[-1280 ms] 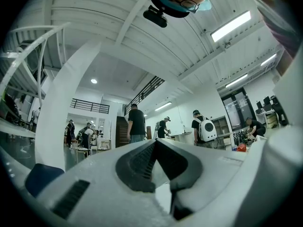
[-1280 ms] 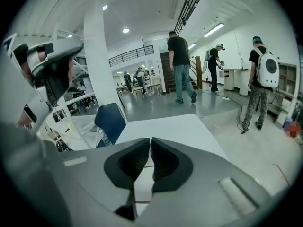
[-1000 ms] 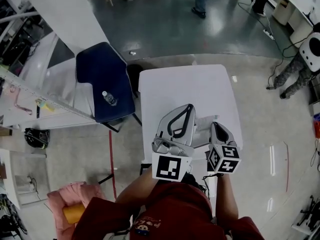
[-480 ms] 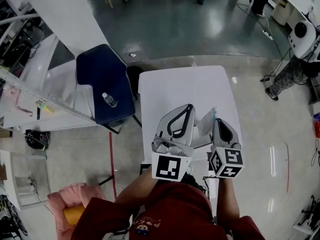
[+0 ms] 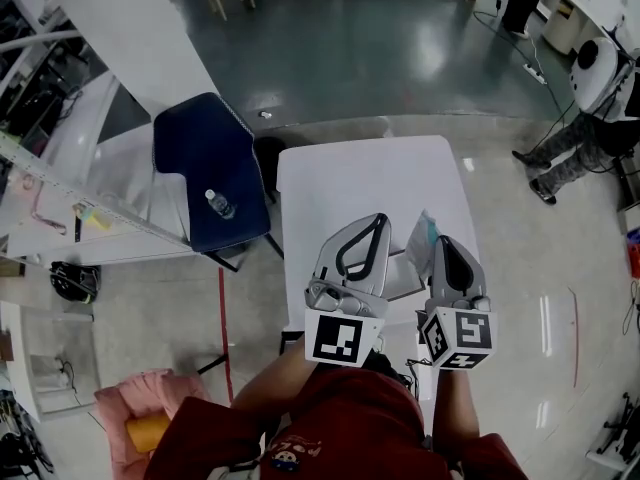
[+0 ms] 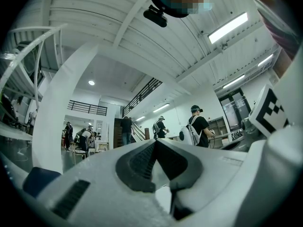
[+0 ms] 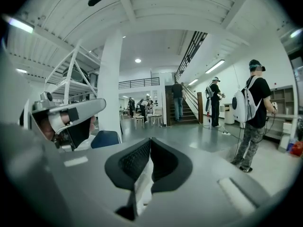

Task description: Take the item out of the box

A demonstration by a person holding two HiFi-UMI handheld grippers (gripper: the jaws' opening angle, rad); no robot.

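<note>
On the white table (image 5: 360, 173), a flat white box (image 5: 400, 273) lies between my two grippers, mostly covered by them. My right gripper (image 5: 437, 243) is shut on a thin white packet with a teal edge (image 5: 422, 232), which sticks up past its tips above the box. In the right gripper view the packet (image 7: 142, 186) shows as a pale strip pinched between the dark pads. My left gripper (image 5: 376, 218) is left of the box with its tips together. In the left gripper view a white sliver shows behind the meeting tips (image 6: 154, 144); I cannot tell what it is.
A dark blue chair (image 5: 210, 163) with a water bottle (image 5: 218, 204) on it stands left of the table. White shelving (image 5: 70, 198) runs along the far left. People stand on the grey floor beyond, one at the right (image 5: 570, 138). A pink cloth (image 5: 130, 398) lies near my left.
My right gripper has drawn back toward me and slightly right, and the white and teal packet has come up into view at its tips. The left gripper has barely moved.
</note>
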